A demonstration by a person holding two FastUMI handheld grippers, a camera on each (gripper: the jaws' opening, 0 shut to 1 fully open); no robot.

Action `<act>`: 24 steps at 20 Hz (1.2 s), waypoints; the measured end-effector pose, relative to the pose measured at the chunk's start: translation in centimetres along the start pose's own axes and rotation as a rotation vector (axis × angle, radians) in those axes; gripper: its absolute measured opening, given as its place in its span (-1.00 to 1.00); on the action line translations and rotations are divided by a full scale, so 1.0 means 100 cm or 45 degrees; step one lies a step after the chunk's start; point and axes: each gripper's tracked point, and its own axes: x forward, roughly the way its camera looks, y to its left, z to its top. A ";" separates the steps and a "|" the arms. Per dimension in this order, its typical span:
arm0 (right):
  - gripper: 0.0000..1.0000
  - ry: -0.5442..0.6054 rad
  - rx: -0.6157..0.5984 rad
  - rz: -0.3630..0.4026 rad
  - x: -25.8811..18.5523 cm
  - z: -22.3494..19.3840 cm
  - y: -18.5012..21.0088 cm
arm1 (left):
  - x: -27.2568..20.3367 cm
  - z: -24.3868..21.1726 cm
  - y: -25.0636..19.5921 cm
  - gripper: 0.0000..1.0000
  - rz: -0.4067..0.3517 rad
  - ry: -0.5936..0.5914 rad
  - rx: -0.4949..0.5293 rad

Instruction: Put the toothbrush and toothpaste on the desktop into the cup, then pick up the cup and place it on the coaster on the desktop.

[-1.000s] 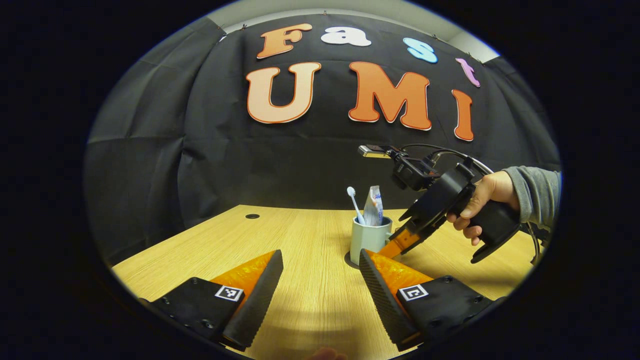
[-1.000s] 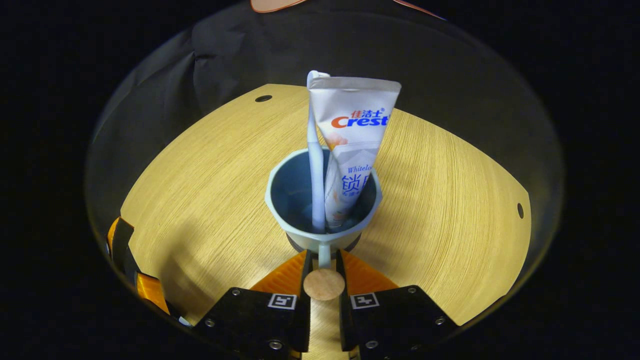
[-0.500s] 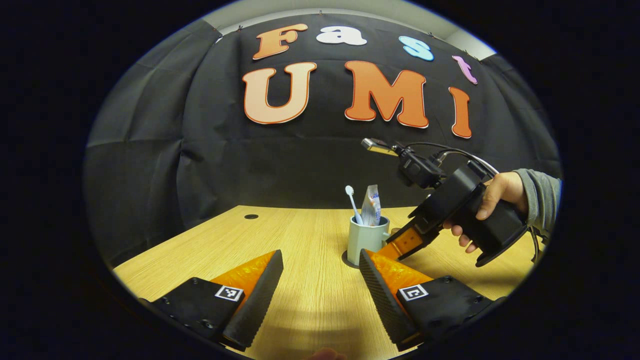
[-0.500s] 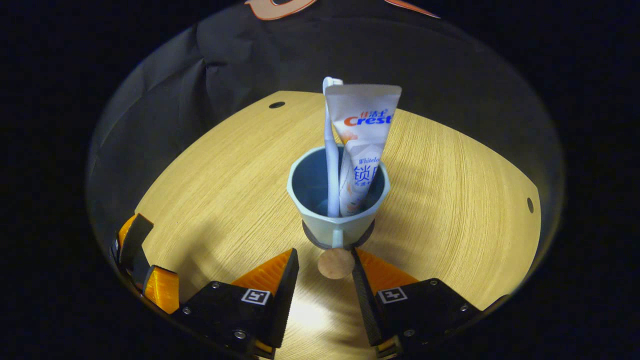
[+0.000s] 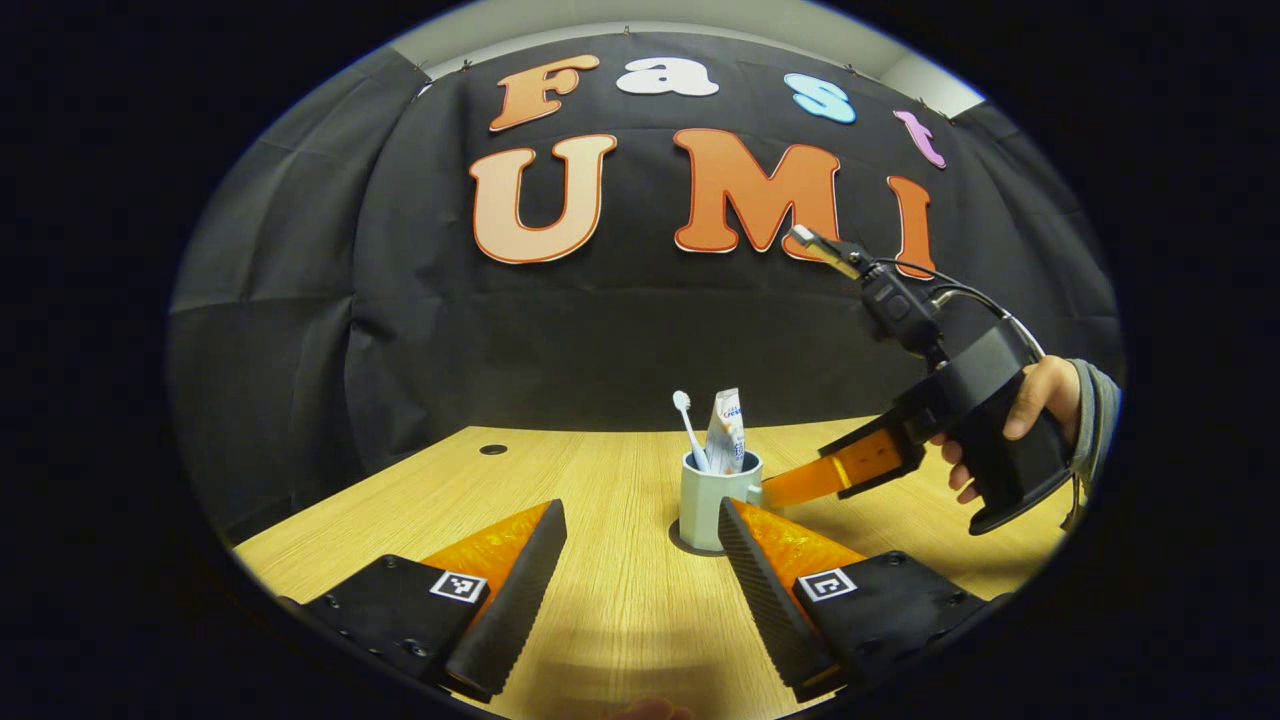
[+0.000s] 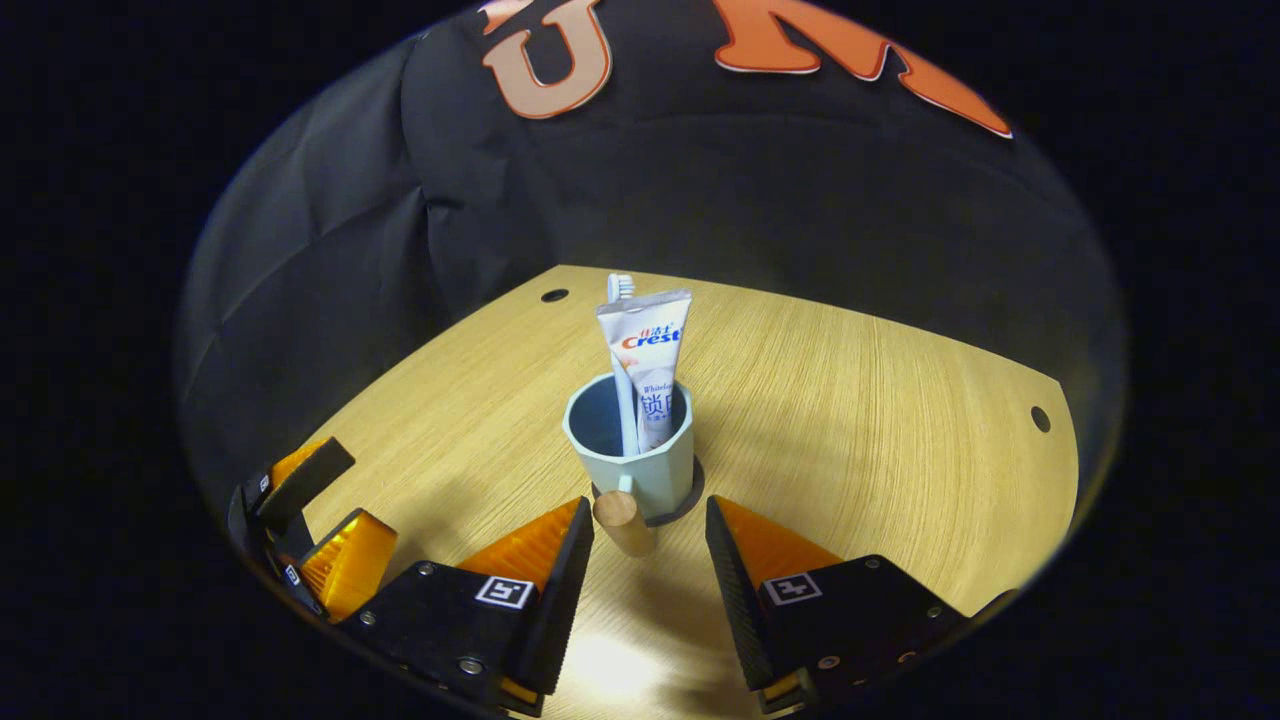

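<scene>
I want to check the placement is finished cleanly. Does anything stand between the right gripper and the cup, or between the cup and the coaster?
Nothing visible does. The right gripper is open, with the cup's wooden handle in the gap ahead, untouched. The cup sits on the dark coaster, holding the toothbrush and toothpaste.

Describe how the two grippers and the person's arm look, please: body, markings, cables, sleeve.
The left gripper has a black body with a small square black-and-white marker at the base of each finger. The right gripper is built the same way, with the same markers. In the left gripper view it has a black handle, a small camera on top and black cables. The hand that holds it wears a grey sleeve.
</scene>
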 end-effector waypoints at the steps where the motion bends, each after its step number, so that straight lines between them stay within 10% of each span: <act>1: 0.37 -0.036 0.011 0.002 -0.004 0.003 -0.002 | 0.002 0.002 -0.003 0.94 -0.003 -0.004 -0.001; 24: 0.66 -0.688 -0.053 -0.503 -0.145 -0.011 -0.103 | 0.011 0.056 -0.063 0.94 -0.092 -0.176 0.015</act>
